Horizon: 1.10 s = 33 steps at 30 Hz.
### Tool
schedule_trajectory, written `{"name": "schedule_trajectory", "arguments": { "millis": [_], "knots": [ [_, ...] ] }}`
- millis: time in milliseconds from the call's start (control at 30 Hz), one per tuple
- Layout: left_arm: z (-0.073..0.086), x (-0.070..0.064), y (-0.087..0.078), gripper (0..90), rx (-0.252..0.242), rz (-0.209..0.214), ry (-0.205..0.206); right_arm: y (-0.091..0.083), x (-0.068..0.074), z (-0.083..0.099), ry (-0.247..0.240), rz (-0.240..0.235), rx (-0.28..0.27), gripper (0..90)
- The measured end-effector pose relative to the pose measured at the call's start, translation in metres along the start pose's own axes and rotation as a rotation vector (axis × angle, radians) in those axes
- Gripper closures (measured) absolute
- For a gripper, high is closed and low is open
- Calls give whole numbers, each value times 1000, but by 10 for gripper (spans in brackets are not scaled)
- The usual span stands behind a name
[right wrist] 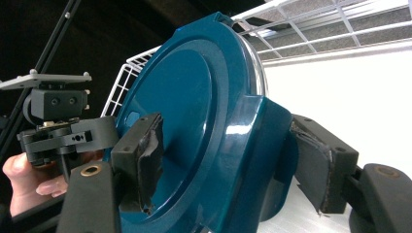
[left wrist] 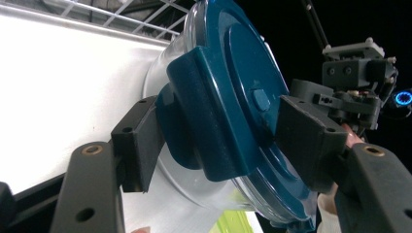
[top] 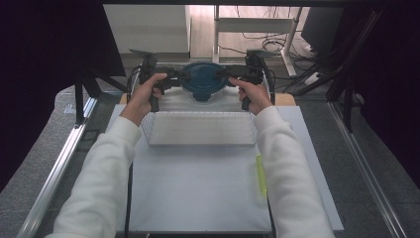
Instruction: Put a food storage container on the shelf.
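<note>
1. Two grippers hold one container (top: 203, 82) at upper centre of the high view: the left gripper (top: 174, 77) at its left edge, the right gripper (top: 229, 75) at its right edge.
2. Container: a clear round tub with a dark blue lid (left wrist: 243, 92) and blue side clasps (right wrist: 265, 145). It is held above the far end of a white wire basket (top: 200, 130).
3. Left gripper state: in the left gripper view, the jaws are closed onto the container, one pad on the lid face, the other behind the clasp against the clear wall.
4. Right gripper state: in the right gripper view, the jaws are clamped on the container the same way, one pad on the lid face, the other behind the opposite clasp.
5. Surroundings: the basket sits at centre frame of the high view, between the person's white sleeves (top: 109, 168). A yellow-green strip (top: 260, 174) lies at lower right, beside the right sleeve, well apart from the container.
6. Obstructions: each gripper view shows the opposite gripper and hand beyond the lid; the basket rim lies behind the container.
7. Surface: a white board (top: 198, 193) on a table, flanked by metal rails (top: 59, 163) and grey floor.
8. Room: dark curtains at both upper corners; cables (top: 270, 44) and a white frame at upper centre.
</note>
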<state>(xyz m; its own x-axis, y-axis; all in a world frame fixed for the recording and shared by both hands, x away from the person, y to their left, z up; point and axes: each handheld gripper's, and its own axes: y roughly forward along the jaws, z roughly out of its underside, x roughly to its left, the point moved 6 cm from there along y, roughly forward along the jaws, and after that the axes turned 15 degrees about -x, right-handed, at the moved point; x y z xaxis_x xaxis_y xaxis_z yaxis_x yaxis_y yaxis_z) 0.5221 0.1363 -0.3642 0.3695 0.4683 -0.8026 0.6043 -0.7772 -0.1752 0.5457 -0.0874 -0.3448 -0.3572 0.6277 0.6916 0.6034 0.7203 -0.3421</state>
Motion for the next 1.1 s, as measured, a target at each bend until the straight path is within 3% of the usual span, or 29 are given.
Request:
{"name": "schedule_trajectory", "arguments": {
  "millis": [33,133,167,200,267,300,433,500,667,800,933,1000,1100],
  "knots": [
    [1,0,0,351,-14,-4,10,1,0,0,-18,4,-13,294],
    [-1,-1,-3,287,-73,-74,74,-1,3,1,-103,101,-67,146],
    [-2,-3,-5,268,-98,-85,92,-2,4,1,-125,107,-79,137],
    [-2,-6,-8,257,-119,-99,125,-4,6,2,-135,103,-84,123],
    [-2,-13,-15,223,-144,-136,214,-7,14,6,-199,92,-87,63],
    [-1,-18,-19,206,-153,-143,249,-9,17,8,-245,121,-98,53],
    [4,-32,-39,165,-152,-163,382,-23,31,16,-390,157,-134,43],
    [12,-38,-51,161,-156,-171,449,-34,37,21,-423,150,-149,43],
    [38,-41,-75,159,-140,-149,496,-64,42,31,-475,107,-155,60],
    [54,-37,-93,165,-125,-147,505,-82,33,41,-508,81,-145,98],
    [75,-37,-109,179,-103,-135,539,-99,22,58,-549,42,-130,149],
    [87,-36,-116,189,-96,-135,561,-111,21,70,-553,-6,-131,163],
    [106,-35,-125,191,-93,-142,599,-127,24,87,-594,-37,-139,168]
  ]
}}
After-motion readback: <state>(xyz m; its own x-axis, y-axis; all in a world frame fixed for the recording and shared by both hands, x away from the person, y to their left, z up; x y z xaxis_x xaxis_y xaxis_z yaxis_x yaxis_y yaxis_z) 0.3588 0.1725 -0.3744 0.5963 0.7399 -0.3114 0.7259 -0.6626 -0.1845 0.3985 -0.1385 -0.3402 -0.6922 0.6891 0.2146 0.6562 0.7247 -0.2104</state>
